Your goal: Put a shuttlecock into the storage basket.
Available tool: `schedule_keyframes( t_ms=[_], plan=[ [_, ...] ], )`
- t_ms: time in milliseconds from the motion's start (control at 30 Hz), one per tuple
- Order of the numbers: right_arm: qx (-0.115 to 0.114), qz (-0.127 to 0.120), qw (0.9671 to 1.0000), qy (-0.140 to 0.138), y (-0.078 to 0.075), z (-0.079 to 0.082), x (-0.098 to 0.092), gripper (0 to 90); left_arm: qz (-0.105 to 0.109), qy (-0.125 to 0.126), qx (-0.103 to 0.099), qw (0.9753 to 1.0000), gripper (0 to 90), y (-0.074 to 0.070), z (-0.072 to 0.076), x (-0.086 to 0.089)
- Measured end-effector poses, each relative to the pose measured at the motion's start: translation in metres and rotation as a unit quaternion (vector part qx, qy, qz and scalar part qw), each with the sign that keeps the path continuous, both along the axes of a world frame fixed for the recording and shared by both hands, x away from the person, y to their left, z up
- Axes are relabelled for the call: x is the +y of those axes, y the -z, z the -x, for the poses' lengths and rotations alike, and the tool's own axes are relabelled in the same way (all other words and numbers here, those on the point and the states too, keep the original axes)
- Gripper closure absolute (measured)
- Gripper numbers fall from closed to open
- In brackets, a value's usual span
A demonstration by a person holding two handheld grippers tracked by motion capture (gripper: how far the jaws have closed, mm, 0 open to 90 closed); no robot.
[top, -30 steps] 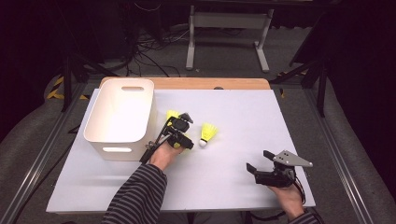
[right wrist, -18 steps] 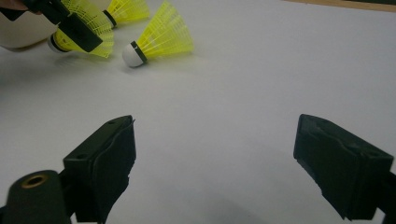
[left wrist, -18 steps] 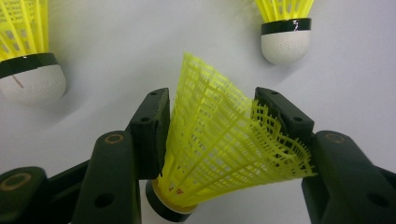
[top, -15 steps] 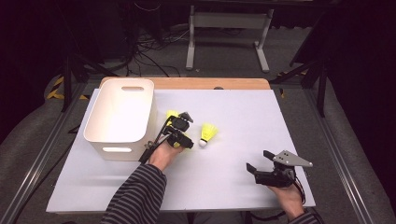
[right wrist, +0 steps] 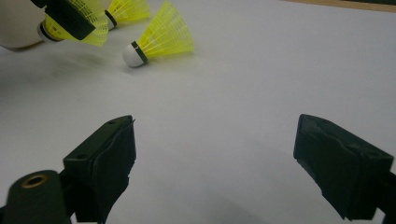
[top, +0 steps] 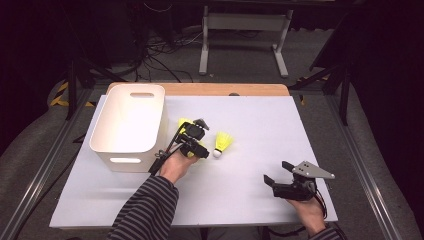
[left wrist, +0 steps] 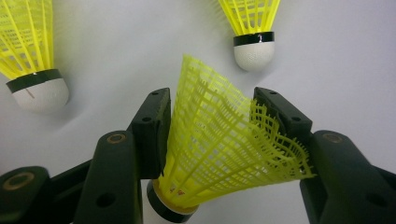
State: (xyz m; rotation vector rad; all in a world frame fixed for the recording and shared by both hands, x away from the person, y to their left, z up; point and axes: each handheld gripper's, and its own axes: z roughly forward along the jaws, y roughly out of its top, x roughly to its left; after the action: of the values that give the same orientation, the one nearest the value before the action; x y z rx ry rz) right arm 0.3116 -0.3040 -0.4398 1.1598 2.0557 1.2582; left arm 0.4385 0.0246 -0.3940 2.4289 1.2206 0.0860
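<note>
**A:** Left gripper view first: the left tongs [left wrist: 212,140] are pinching a yellow shuttlecock [left wrist: 219,149] by its plastic skirt, one jaw on each side, cork end down toward the camera. See how the mesh bulges and the rim flares out past the right jaw?

**B:** Yes. That skirt is soft lattice. My worry is that it crumples or springs out of the pinch, since the jaws bear on the flexible part and not on the cork.

**A:** And two more shuttlecocks lie on the table close by, a left one [left wrist: 30,56] and a far one [left wrist: 252,32]. If the held one slips, it could knock into them and send them rolling.

**B:** In the high view the left tongs [top: 192,140] sit just beside the white bin [top: 127,125], with a loose shuttlecock [top: 222,144] to their right. I judge the bin to be where the thing is meant to go. A low carry could catch the skirt on the bin's rim and pull it free.

**A:** Is it lifted off the table yet?

**B:** Hard to say; the hand covers it from above. It may be resting on the table or just clear of it.

**A:** The right tongs [right wrist: 215,158]?

**B:** Spread wide and holding nothing, low over bare table [right wrist: 261,70] near the front edge, well apart from the rest. No trouble there unless they sweep in while the left is mid-carry.
</note>
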Motion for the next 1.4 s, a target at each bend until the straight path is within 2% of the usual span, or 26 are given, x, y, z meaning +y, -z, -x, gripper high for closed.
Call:
schedule_keyframes(
  t_ms=[700, 1067, 1333, 1367, 1400],
  plan=[
    [0.0, 0.0, 1.0, 0.0, 0.0, 0.0, 0.0, 13.4, 0.004, 0.016, -0.02, 0.9997, 50.6, -0.031, 0.01, -0.003],
    [0.0, 0.0, 1.0, 0.001, 0.0, 0.0, 0.0, 13.4, 0.0, 0.023, -0.024, 0.9994, 51.4, -0.045, 0.011, -0.001],
    [0.0, 0.0, 1.0, 0.001, 0.0, 0.0, 0.0, 13.4, -0.006, 0.032, -0.035, 0.9988, 51.6, -0.054, 0.012, -0.003],
    [0.0, 0.0, 1.0, 0.001, 0.0, 0.0, 0.0, 13.4, -0.002, 0.027, -0.031, 0.9992, 51.7, -0.054, 0.013, -0.003],
    [0.0, 0.0, 1.0, 0.001, 0.0, 0.0, 0.0, 13.4, -0.006, 0.034, -0.035, 0.9988, 51.7, -0.056, 0.012, -0.003]
  ],
)
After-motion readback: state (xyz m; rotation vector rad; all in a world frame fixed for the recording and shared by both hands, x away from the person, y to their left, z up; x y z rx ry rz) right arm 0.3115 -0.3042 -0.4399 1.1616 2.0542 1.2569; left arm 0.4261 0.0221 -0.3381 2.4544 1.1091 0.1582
